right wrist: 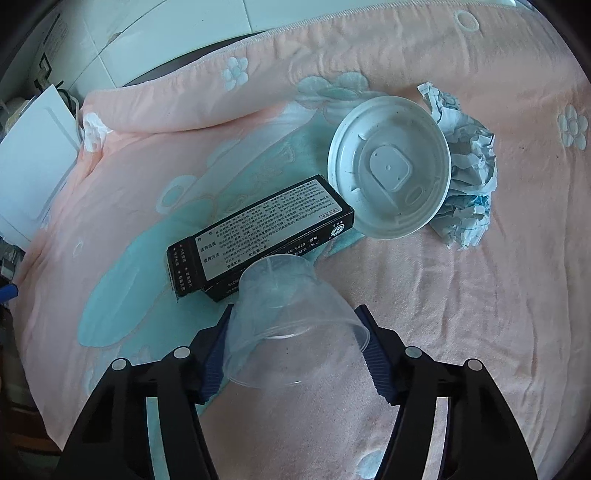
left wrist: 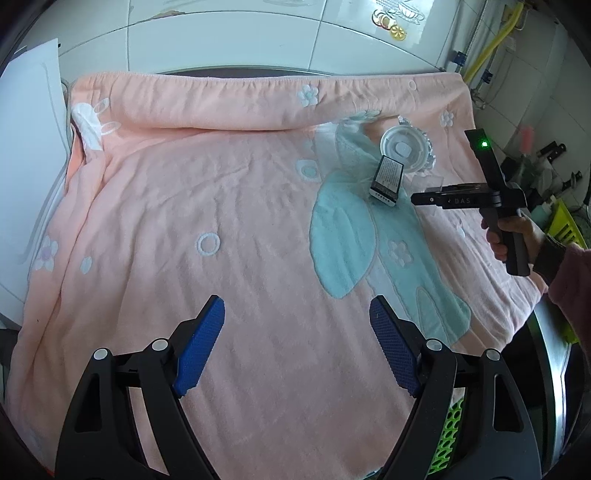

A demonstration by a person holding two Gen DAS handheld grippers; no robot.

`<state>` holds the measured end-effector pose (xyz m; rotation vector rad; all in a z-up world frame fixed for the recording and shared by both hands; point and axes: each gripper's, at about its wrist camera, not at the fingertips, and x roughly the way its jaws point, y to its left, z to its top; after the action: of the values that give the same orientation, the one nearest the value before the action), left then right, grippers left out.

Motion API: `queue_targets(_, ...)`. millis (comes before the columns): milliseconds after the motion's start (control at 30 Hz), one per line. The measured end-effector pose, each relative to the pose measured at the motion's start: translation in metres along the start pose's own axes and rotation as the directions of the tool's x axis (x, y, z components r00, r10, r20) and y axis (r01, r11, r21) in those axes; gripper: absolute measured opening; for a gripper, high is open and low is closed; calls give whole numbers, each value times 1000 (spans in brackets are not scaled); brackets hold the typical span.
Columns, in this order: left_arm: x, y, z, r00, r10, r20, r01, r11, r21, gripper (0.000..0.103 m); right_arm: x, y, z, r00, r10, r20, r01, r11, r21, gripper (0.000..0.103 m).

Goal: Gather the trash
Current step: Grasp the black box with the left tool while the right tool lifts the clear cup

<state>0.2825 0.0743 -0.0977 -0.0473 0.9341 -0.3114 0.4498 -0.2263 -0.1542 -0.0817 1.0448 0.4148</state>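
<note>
The right gripper (right wrist: 295, 339) pinches a clear plastic cup (right wrist: 291, 325), hiding part of the black box (right wrist: 258, 229). The left gripper (left wrist: 297, 343) hangs wide open and empty over the pink blanket (left wrist: 221, 206). White tiles (left wrist: 221, 33) stand behind.

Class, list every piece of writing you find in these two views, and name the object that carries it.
"DAS": white letters on the side of the right gripper.
"0795-31…": part of a number on the black box, upside down, the rest hidden by the clear plastic cup.
Dense Chinese print on the box's white label: too small to read.
</note>
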Motion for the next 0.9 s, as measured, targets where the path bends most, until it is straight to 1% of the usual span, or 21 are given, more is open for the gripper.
queue_targets(100, 5, -10, 12, 1000, -2, 6, 1, 1000, 26, 80, -11, 6, -5, 1000, -10, 16, 10, 1000, 0, 61)
queue_targets(167, 9, -18, 23, 1000, -9, 11, 8, 999, 47, 80, -20, 9, -9, 1000, 2, 28, -3, 1000, 9, 61)
queue_targets(333, 27, -42, 55, 999, -24, 26, 22, 995, 96, 80, -49, 13, -27, 999, -34, 36, 33, 999, 22, 61)
queue_targets(400, 40, -53, 69, 999, -25, 23, 22, 993, 118, 80, -62, 13, -38, 999, -26, 38, 25, 999, 39, 61)
queue_targets(533, 74, -79, 96, 1000, -25, 14, 23, 986, 165, 80, -87, 17, -61, 997, -57, 51, 54, 997, 46, 61)
queue_targets(567, 83, -84, 101, 999, -33, 5, 32, 983, 180, 80, -90, 19, -66, 997, -61, 52, 58, 997, 52, 61)
queue_targets(633, 104, -99, 111, 1000, -18, -11, 20, 977, 214, 80, -102, 23, -78, 996, -65, 60, 61, 996, 63, 61)
queue_targets(767, 142, -124, 125, 999, -22, -38, 31, 964, 266, 80, -117, 29, -99, 995, -68, 70, 62, 994, 85, 61)
queue_targets(900, 175, -141, 135, 998, -23, -66, 41, 956, 289, 80, -126, 34, -117, 994, -83, 67, 77, 992, 97, 61)
